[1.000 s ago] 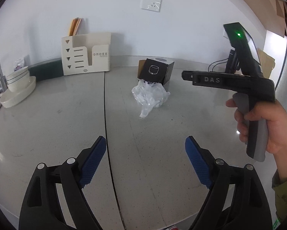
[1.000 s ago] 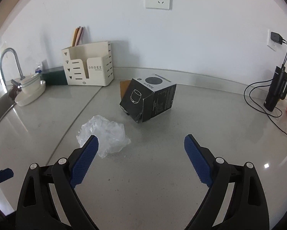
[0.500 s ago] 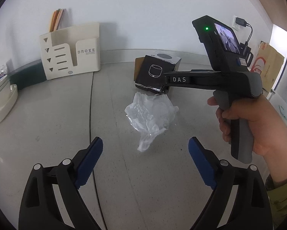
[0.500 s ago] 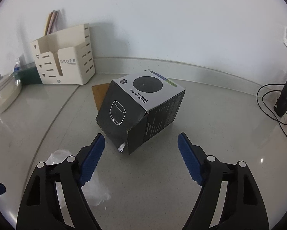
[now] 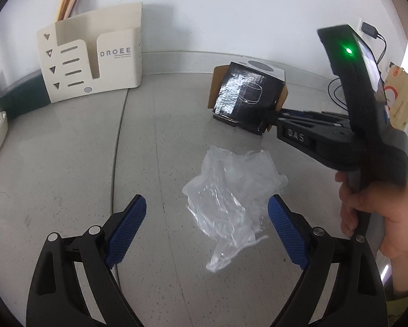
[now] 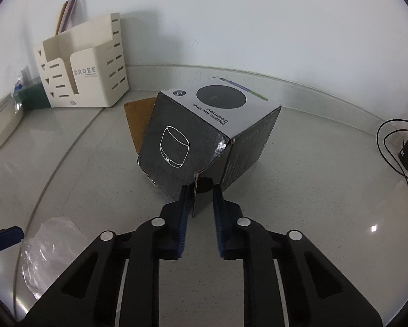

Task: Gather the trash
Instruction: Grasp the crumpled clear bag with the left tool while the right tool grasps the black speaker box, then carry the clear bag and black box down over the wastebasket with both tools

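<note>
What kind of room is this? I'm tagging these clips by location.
Probably a kitchen counter: a pale speckled countertop runs along a white wall, a cream DROEE organizer stands at the back, and dishware sits at the left edge. A faucet seems to show there too.

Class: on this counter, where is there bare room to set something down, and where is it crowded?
Bare: the counter between cream organizer and plastic wrap; also right of the black box, before the cables. Crowded: around box, wrap and both grippers.
</note>
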